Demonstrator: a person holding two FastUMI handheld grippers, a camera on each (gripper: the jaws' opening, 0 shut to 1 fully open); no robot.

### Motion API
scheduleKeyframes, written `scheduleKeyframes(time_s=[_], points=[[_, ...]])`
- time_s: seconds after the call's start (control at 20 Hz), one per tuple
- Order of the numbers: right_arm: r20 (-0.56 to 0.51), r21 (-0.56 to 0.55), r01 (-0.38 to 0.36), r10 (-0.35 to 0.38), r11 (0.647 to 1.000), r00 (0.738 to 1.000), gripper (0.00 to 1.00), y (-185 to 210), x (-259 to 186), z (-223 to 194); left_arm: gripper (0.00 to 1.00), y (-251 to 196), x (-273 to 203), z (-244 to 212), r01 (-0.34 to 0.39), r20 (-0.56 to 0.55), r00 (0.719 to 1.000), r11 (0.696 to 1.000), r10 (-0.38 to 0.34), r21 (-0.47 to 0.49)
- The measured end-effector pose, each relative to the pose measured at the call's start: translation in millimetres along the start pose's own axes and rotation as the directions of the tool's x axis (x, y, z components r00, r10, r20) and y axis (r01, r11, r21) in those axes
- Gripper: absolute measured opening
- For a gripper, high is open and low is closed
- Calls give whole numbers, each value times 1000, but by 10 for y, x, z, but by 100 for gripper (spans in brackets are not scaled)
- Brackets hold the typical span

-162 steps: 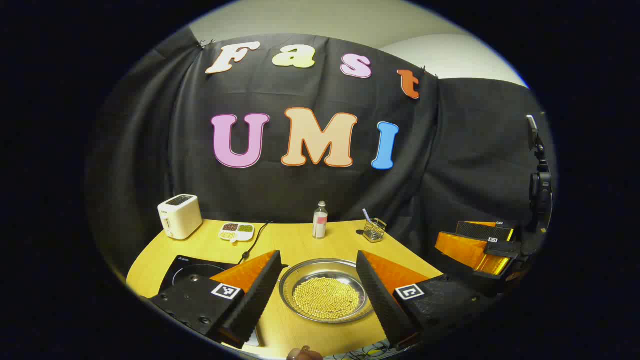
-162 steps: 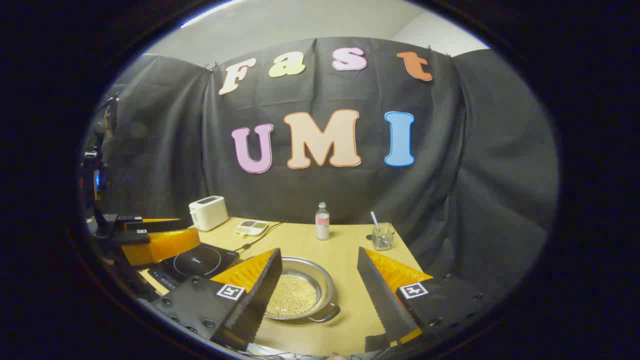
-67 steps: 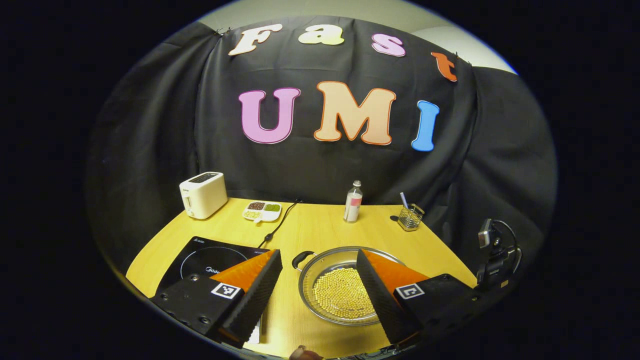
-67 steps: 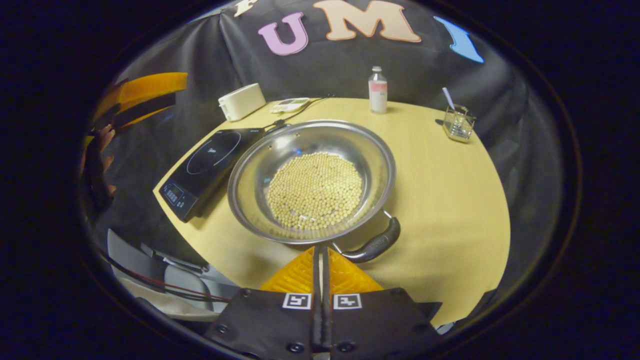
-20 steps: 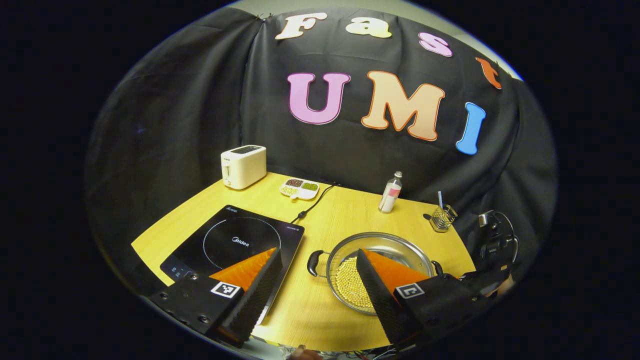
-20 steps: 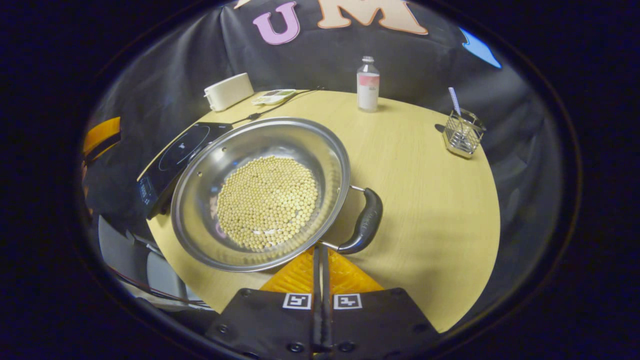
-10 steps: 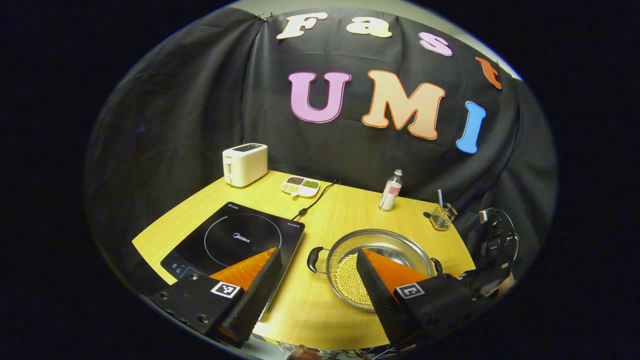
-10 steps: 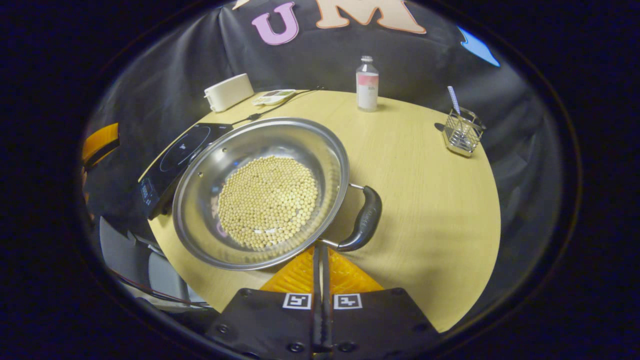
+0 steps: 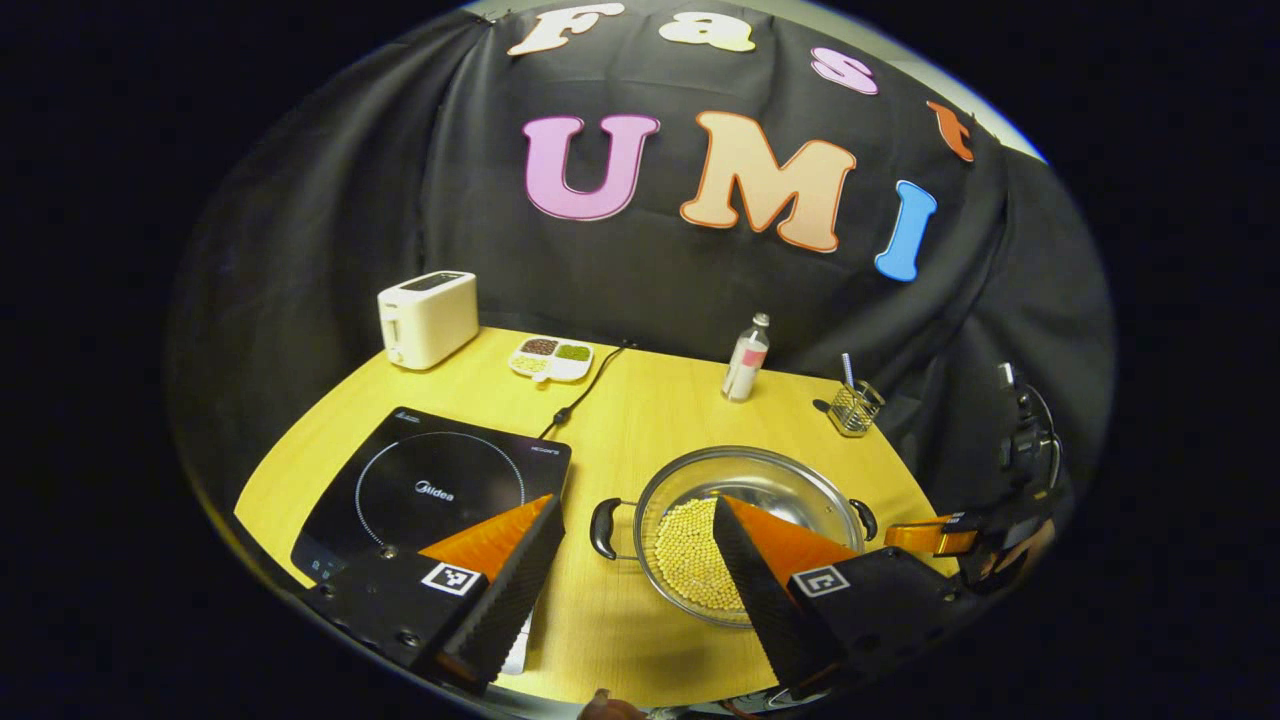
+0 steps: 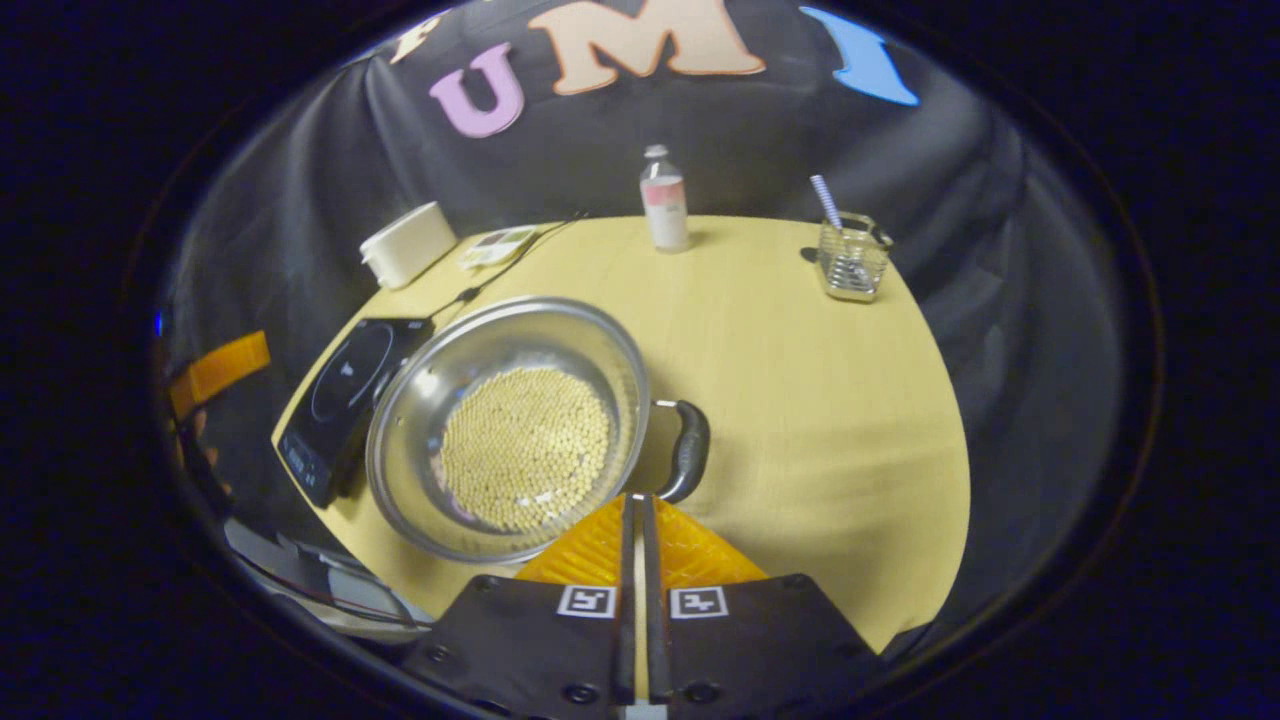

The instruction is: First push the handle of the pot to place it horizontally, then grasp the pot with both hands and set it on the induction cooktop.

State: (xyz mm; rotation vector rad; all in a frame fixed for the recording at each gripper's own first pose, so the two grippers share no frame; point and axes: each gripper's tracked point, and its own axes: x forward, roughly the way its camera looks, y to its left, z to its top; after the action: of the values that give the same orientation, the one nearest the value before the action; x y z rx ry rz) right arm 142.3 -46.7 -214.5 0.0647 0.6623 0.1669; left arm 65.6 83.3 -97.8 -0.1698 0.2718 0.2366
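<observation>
Since a second ago the pot (image 10: 505,430) is sitting smaller and farther off in my right gripper view, because my right gripper (image 10: 640,505) is pulling back from its near handle (image 10: 688,450). That handle is a curved, dark, smooth grip on two thin metal rods, now lying level out to the pot's right side. I am keeping this claw pressed fully together, its two fingers meeting in a thin seam and gripping nothing, the tips just short of the handle.

My left gripper (image 9: 635,525) is hanging wide open and empty above the front of the wooden table (image 9: 660,400), its ridged pads (image 9: 510,590) framing the pot (image 9: 745,530) and its far looped handle (image 9: 603,528). The pot is a round, shallow, shiny steel pan with a bed of small pale round beans (image 10: 525,448) in it, resting on the table just beside the flat, glossy black induction cooktop (image 9: 435,490), not on it.
</observation>
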Motion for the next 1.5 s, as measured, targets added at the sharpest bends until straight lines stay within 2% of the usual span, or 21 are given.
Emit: scheduleKeyframes(time_s=[0.15,0.3,0.35,0.45,0.5,0.55,0.6,0.65,0.8,0.85,1.0,1.1,1.15,1.3,1.35,1.4,1.45,1.5], points=[[56,43,37,-39,998,998,59,17,24,121,98,6,192,-67,62,-45,997,998,-63,-19],[52,52,59,-62,997,997,65,45,89,149,98,65,363,-113,86,-82,993,996,-88,-25],[48,52,60,-63,997,997,75,60,134,156,98,94,420,-147,91,-94,991,996,-92,-23],[54,51,67,-70,996,996,77,76,224,194,98,122,532,-209,94,-120,988,995,-95,-17],[48,55,65,-68,996,997,81,99,258,197,98,131,574,-237,97,-129,987,995,-98,-14],[42,61,63,-66,996,997,97,119,275,210,98,137,618,-271,99,-141,985,995,-100,-13],[35,60,69,-71,996,997,100,99,318,186,98,149,663,-315,99,-157,983,995,-100,-14],[31,58,77,-79,995,996,96,73,340,185,98,161,699,-344,99,-164,981,995,-100,-15],[16,60,93,-94,994,995,96,9,401,178,98,165,812,-430,102,-193,976,995,-104,-20],[10,63,96,-97,993,995,100,-15,433,174,98,165,848,-465,102,-200,974,995,-104,-19],[-7,68,110,-110,992,994,100,-75,547,149,98,172,984,-583,100,-231,967,995,-104,-27],[-21,67,107,-106,992,994,100,-84,643,138,98,161,1085,-691,99,-259,960,994,-106,-43],[-31,64,107,-105,992,994,96,-93,699,122,98,168,1130,-746,94,-276,956,994,-104,-48],[-58,69,102,-98,992,993,96,-93,830,93,98,171,1255,-880,85,-307,947,995,-100,-61],[-68,72,102,-97,992,993,100,-102,878,72,98,185,1281,-928,83,-318,943,995,-98,-62],[-81,75,103,-97,992,992,100,-104,918,39,99,189,1311,-965,85,-330,939,995,-99,-59],[-89,79,105,-98,991,991,96,-116,956,18,99,202,1332,-1007,82,-335,938,995,-95,-51],[-100,85,104,-95,991,990,100,-116,989,-8,98,220,1353,-1021,78,-338,937,996,-87,-40]])
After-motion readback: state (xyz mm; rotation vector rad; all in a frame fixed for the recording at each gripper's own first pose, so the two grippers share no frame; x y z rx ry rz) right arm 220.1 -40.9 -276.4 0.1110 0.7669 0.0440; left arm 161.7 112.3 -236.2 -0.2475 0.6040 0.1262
